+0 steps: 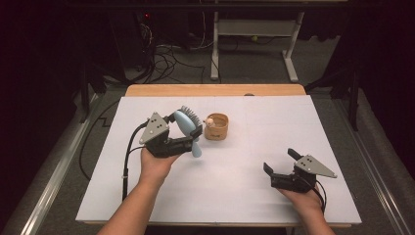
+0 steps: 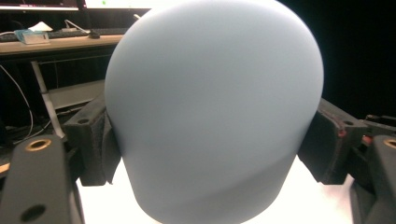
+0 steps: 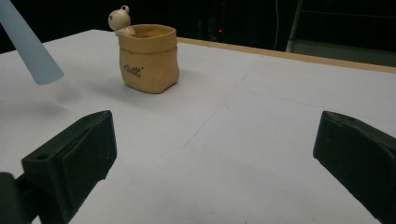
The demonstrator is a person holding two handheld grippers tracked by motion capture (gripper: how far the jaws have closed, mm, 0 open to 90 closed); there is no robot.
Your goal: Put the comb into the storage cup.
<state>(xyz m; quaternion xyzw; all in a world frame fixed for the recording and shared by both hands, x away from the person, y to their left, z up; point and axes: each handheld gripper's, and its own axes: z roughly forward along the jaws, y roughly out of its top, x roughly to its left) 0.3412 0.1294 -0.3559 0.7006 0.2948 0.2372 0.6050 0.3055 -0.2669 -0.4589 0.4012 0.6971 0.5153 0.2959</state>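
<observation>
High view: white table [image 1: 220, 196] with a wooden edge along the far side, set in a dark room. Beyond the table, grey floor, tangled black cables [image 1: 164, 58] and the white legs of a desk [image 1: 254, 29].

Near the table's middle, a small tan pot [image 1: 217, 126] shaped like a sack, standing upright, with a pale bear figure [image 1: 209, 121] peeking over its left rim. Contents of the pot not discernible. In the right gripper view, same pot [image 3: 149, 58] with dark lettering on its front and the bear [image 3: 119, 21] at the rim.

Just left of the pot, left gripper [image 1: 188, 129] lifted above the table, clamped on a light blue brush [image 1: 186, 128], grey bristles facing the pot, handle pointing down toward the table. In the left gripper view, smooth blue back of the brush [image 2: 215, 107] pressed between both jaws.

Well right of the pot and nearer the person, right gripper [image 1: 280, 160] low over the table, jaws spread wide with nothing between them.
</observation>
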